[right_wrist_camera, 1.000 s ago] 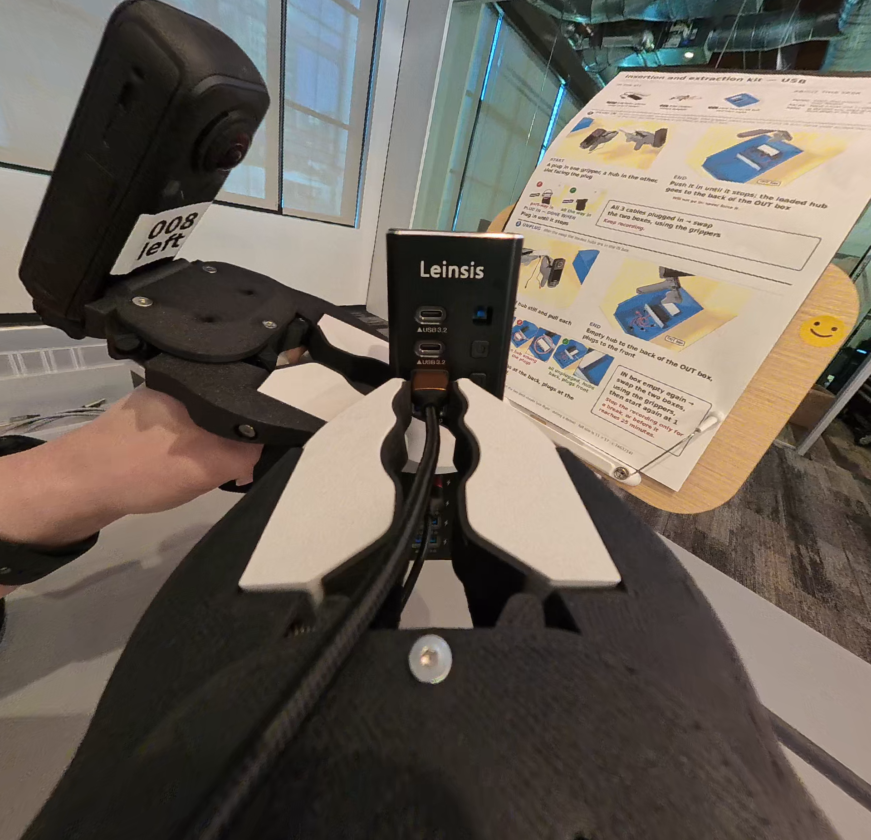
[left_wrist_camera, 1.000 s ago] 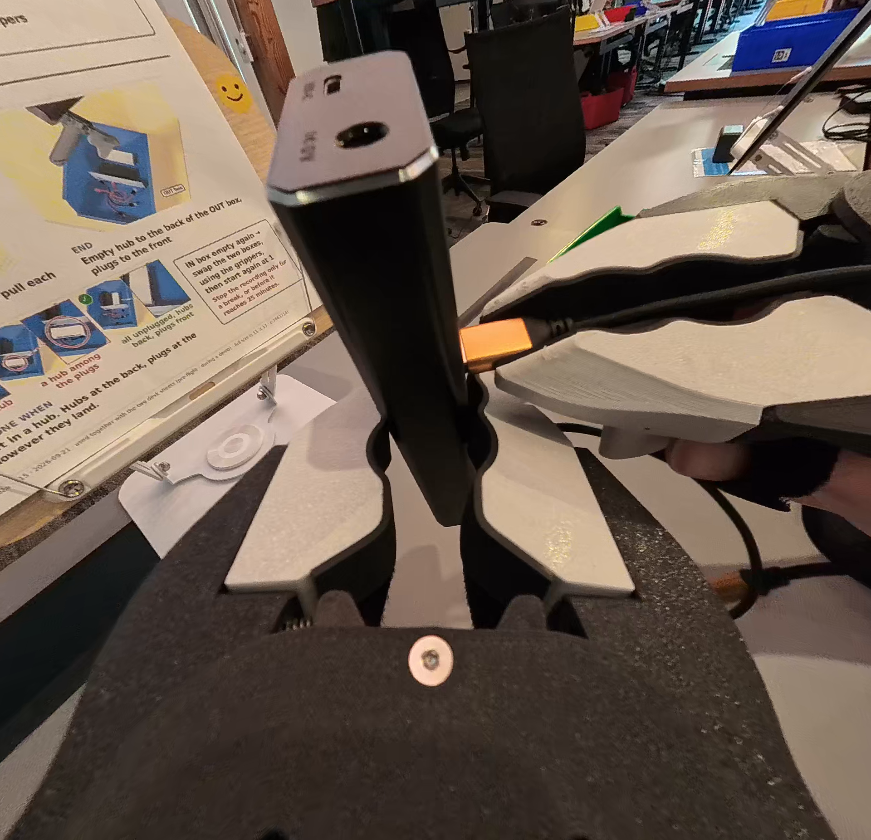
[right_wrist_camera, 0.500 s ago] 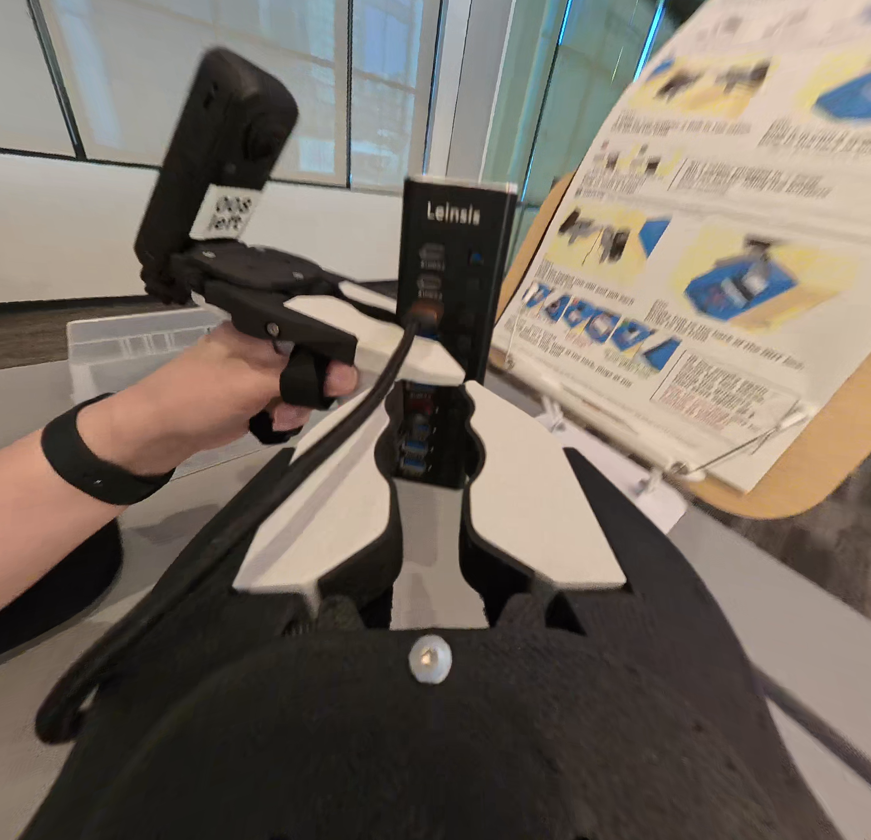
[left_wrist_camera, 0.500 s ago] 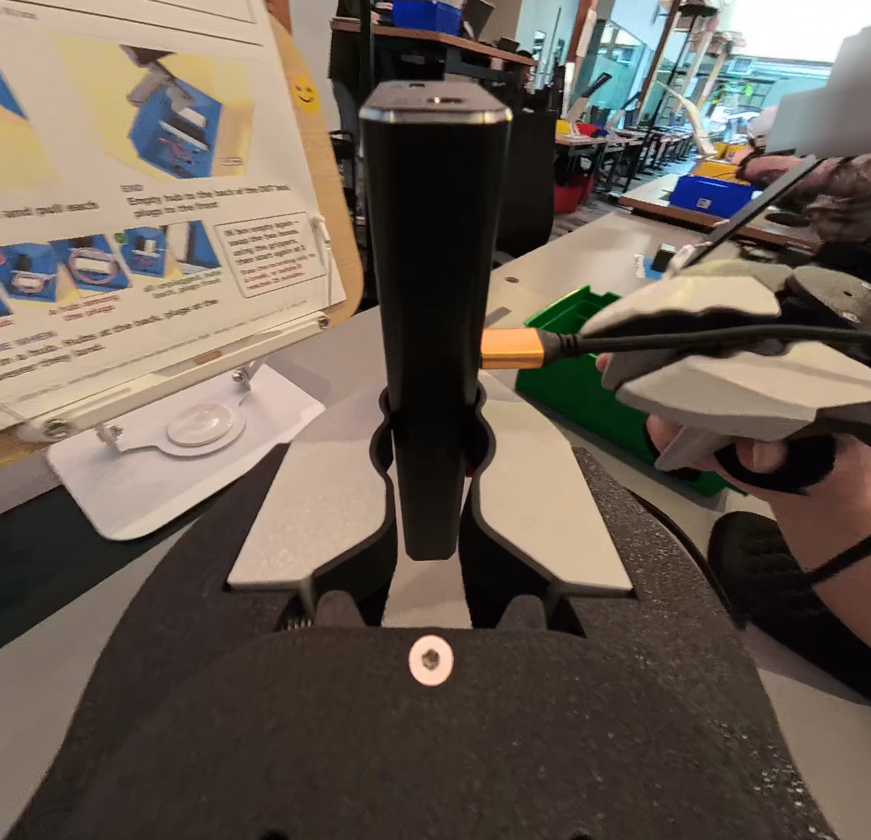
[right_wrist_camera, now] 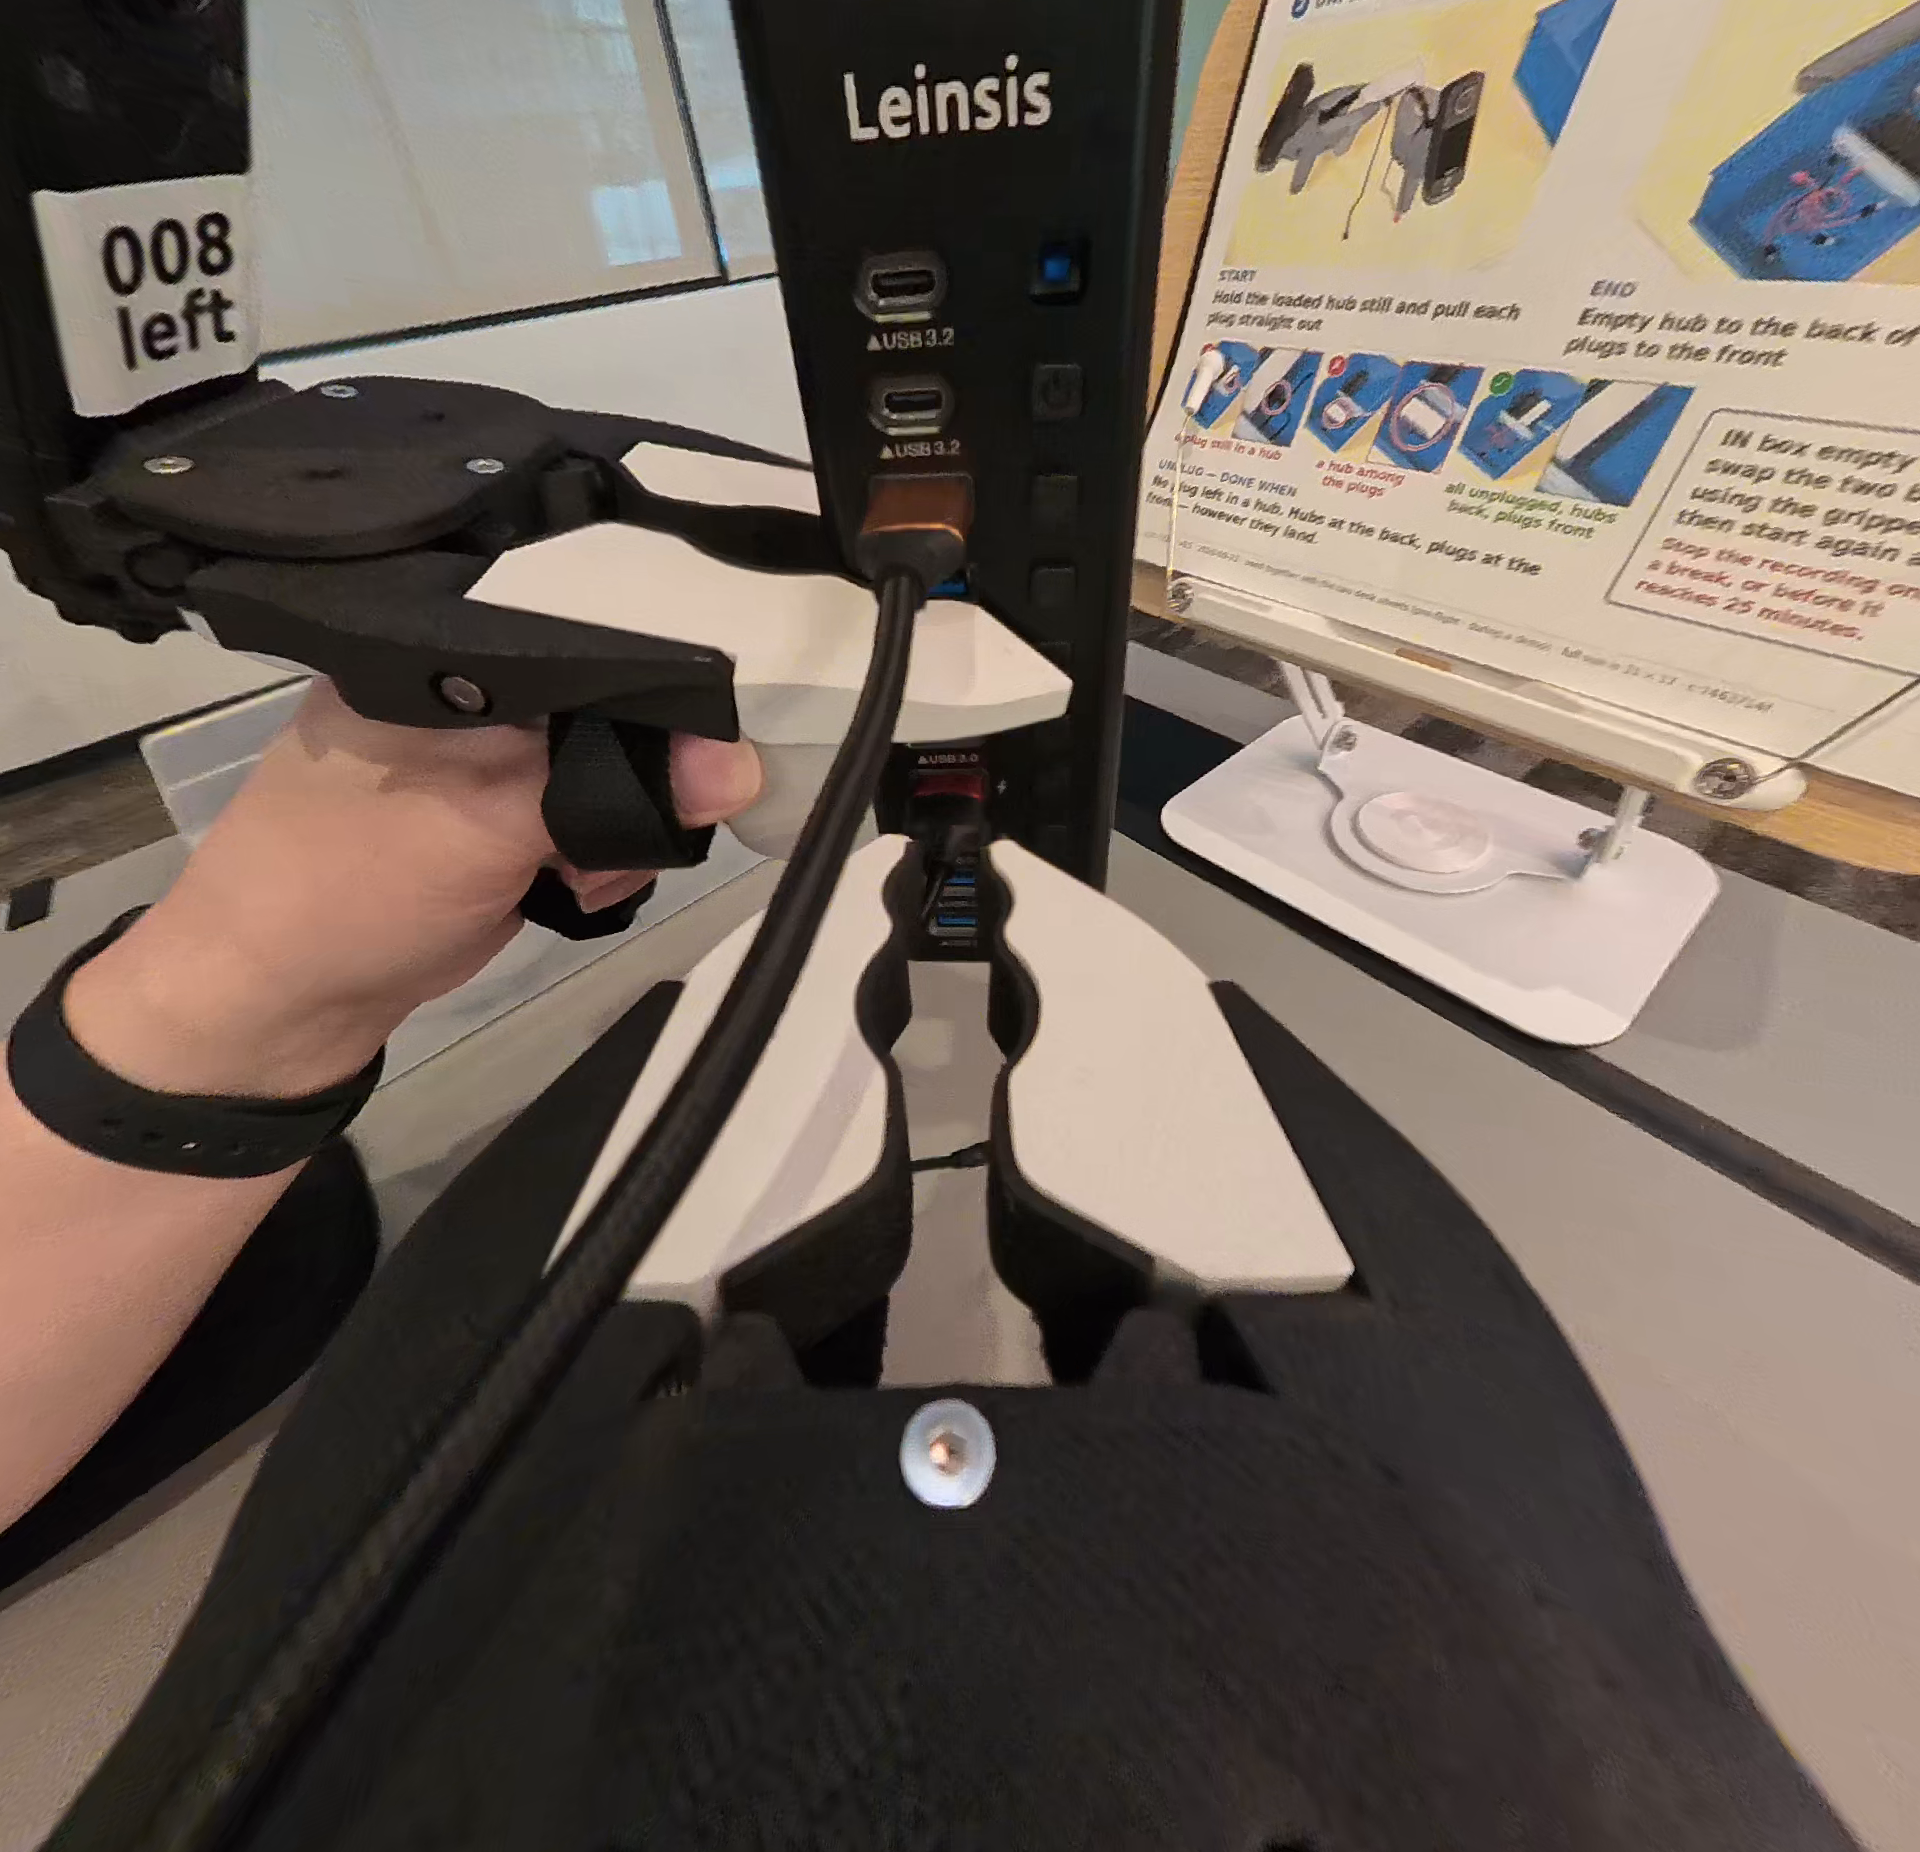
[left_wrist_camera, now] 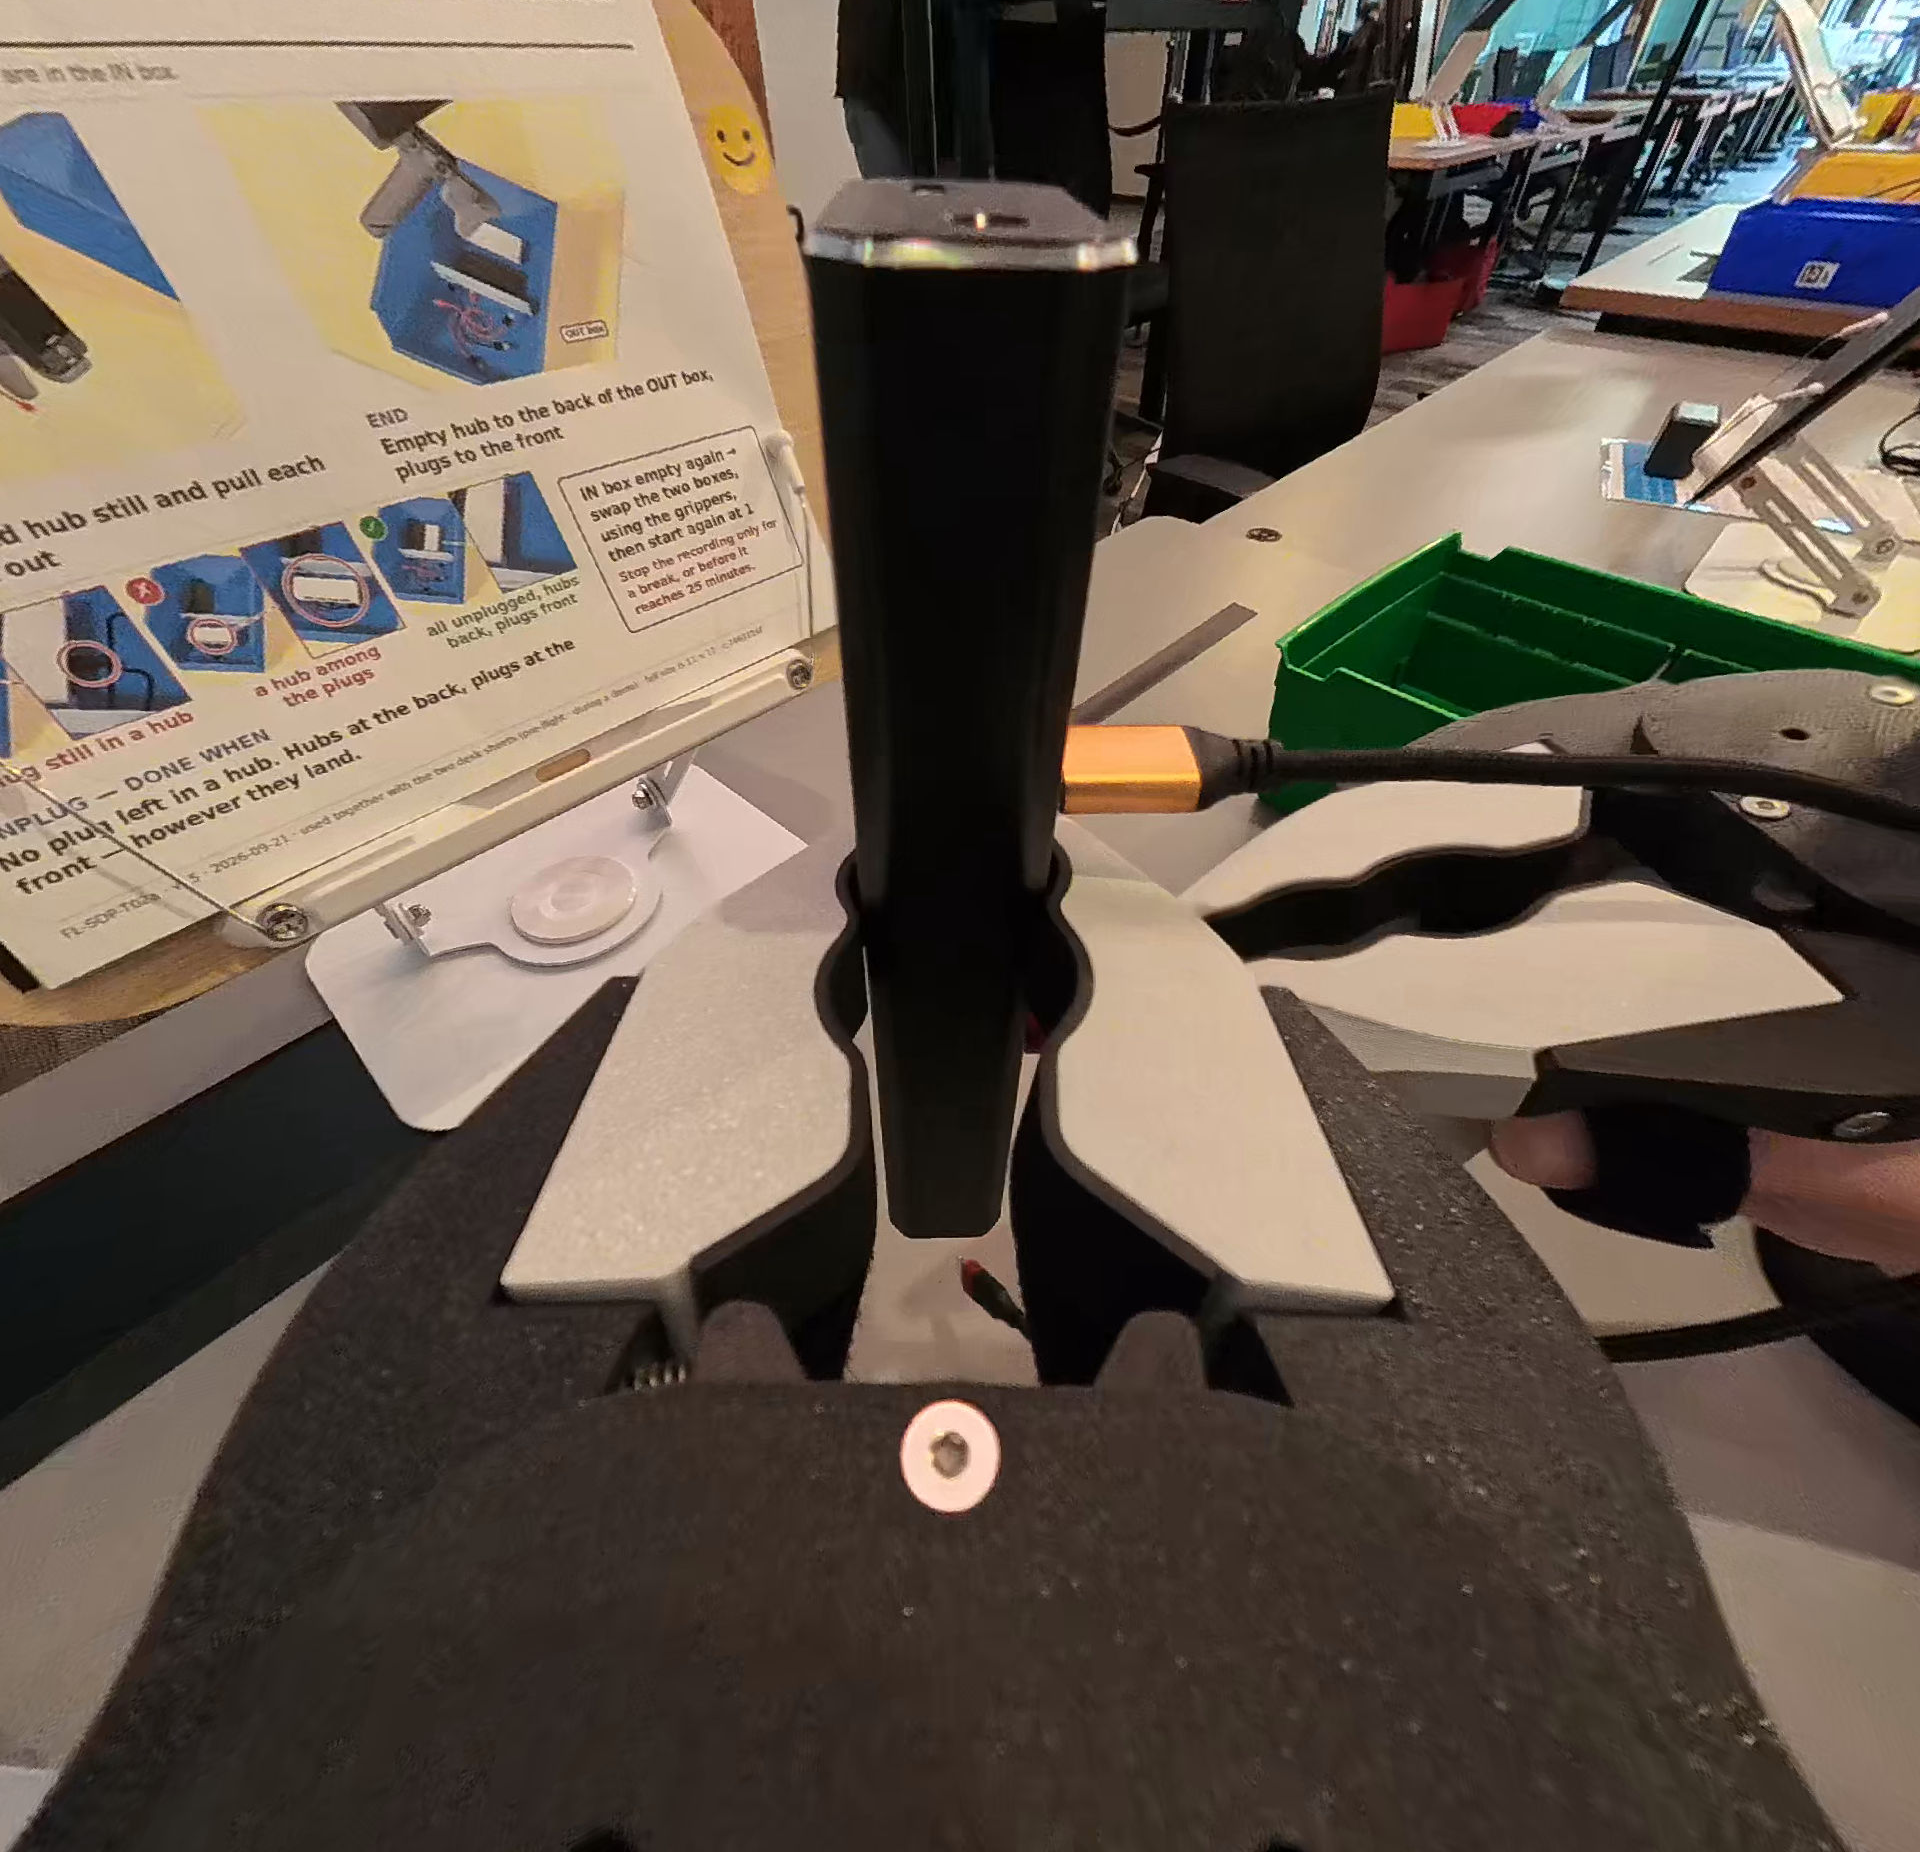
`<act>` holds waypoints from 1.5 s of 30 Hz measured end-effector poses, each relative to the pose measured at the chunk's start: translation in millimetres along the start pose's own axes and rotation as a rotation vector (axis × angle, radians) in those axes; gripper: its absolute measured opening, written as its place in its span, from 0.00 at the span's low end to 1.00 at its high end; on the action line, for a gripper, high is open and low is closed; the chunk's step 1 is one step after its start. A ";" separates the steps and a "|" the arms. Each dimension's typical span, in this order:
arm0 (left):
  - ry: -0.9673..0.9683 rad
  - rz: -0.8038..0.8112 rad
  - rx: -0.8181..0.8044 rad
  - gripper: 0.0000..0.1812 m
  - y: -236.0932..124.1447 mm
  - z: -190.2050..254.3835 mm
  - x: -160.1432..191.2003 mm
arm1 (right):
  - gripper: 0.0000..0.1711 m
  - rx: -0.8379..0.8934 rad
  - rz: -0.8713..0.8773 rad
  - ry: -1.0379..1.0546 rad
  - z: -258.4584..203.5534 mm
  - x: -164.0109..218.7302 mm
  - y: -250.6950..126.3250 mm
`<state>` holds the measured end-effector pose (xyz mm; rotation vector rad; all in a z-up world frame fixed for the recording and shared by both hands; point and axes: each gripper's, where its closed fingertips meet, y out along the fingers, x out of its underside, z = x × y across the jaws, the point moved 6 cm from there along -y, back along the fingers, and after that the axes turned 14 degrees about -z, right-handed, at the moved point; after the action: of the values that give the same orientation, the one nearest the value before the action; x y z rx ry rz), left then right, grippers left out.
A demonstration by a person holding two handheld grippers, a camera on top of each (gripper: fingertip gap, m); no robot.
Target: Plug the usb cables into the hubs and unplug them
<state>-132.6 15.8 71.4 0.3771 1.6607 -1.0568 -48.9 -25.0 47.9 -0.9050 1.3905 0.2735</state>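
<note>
My left gripper [left_wrist_camera: 951, 971] is shut on a black USB hub [left_wrist_camera: 956, 576] and holds it upright above the table. It also shows in the right wrist view [right_wrist_camera: 914, 649], with the hub [right_wrist_camera: 951, 192] facing me. An orange plug [left_wrist_camera: 1132, 768] sits in a port on the hub's front [right_wrist_camera: 920, 509]. Its black braided cable [right_wrist_camera: 727, 971] runs back over my right gripper's left finger. My right gripper [right_wrist_camera: 948, 888] is empty, its jaws a narrow gap apart, just below the orange plug and in front of a red plug [right_wrist_camera: 945, 789]. It also shows at the right of the left wrist view [left_wrist_camera: 1210, 898].
An instruction sheet on a white stand [left_wrist_camera: 499, 981] stands behind the hub, also in the right wrist view [right_wrist_camera: 1455, 867]. A green divided bin [left_wrist_camera: 1538, 628] sits on the table at the right. A person's hand with a black wristband [right_wrist_camera: 312, 919] holds the left gripper. Across from one pair of fingers to the other is roughly 4 cm.
My right gripper has let go of the orange plug and dropped lower; the plug stays in the hub and the cable now lies over its left finger. The hub went from tilted to upright.
</note>
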 end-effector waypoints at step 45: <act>-0.094 0.026 0.784 0.15 -28.0 29.5 -5.0 | 0.21 -0.443 0.138 -0.067 3.4 -26.7 -51.1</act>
<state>-132.3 -21.8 87.7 0.8329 1.0966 -1.6561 -18.5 -46.9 91.9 -1.1501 1.3554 0.7315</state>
